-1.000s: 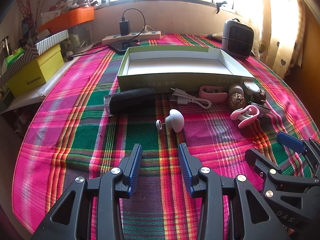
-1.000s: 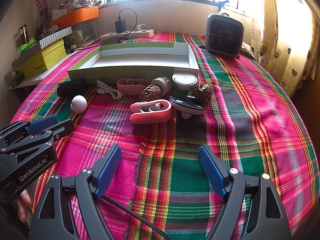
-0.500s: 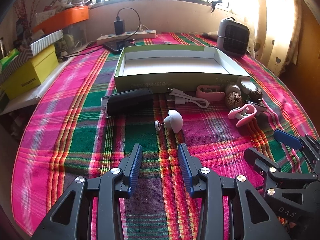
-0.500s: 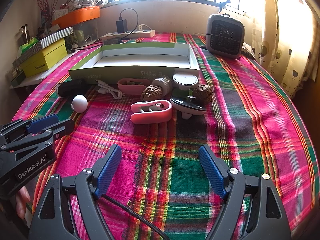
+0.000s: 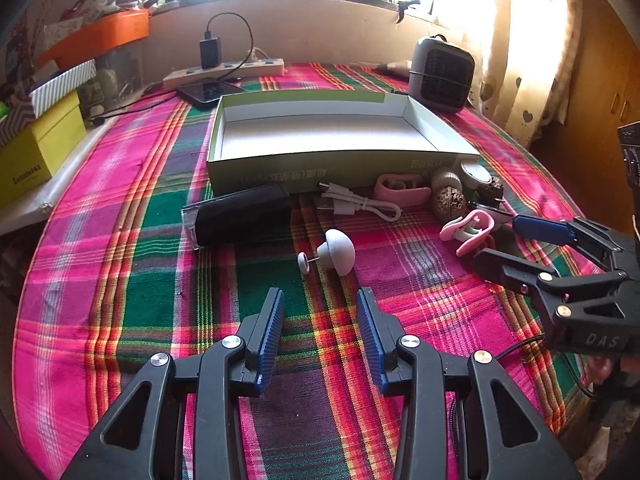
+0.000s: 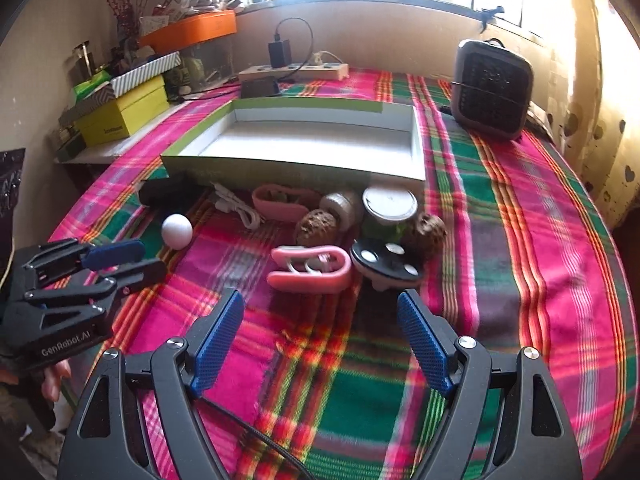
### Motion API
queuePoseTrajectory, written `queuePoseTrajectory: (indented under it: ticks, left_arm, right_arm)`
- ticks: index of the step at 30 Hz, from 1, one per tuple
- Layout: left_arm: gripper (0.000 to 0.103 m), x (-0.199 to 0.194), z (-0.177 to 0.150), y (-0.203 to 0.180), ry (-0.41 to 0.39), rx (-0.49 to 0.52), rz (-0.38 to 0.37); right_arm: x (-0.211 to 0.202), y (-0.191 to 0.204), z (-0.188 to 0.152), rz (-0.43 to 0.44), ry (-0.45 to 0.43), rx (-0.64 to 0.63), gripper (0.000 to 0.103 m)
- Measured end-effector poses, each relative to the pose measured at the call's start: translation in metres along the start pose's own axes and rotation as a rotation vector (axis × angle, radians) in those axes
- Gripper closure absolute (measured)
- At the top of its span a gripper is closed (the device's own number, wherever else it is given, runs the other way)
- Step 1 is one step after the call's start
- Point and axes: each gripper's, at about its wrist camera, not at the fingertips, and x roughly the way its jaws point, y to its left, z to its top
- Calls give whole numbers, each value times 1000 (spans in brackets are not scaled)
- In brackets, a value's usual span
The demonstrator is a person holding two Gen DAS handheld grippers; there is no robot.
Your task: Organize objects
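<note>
On the desk (image 5: 120,280) a shallow box (image 5: 340,160) is set, with a heater (image 6: 494,88) behind it to the right. Before its front wall a cylinder (image 5: 240,216), a cable (image 5: 356,206) and a clip (image 6: 310,268) are laid in a row, left to right.

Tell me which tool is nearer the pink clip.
Right. The right tool sits open just in front of the pink clip, almost lined up with it. The left tool is off to its left, facing the white mushroom-shaped piece.
</note>
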Motion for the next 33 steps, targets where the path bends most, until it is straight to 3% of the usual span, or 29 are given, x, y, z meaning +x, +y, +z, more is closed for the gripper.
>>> queuePoseTrajectory:
  ticks: [10,12,20,27,33]
  left_arm:
    - [67,3,8,-2,1,2,-34]
    - [67,4,10,-3,0,3,-35]
    - [67,8,13,3,14,-9,-26]
    - [67,10,15,4,15,-11,-36]
    - [67,12,19,4,20,1,-78]
  right_arm:
    - [9,-3,11,87,-1,1,33]
    - [10,-3,11,107,13,2,40]
    - [7,6,3,247,60,-17,47]
    - [4,7,11,175,17,-75,47]
    - [19,18,14,204,46,-146,47]
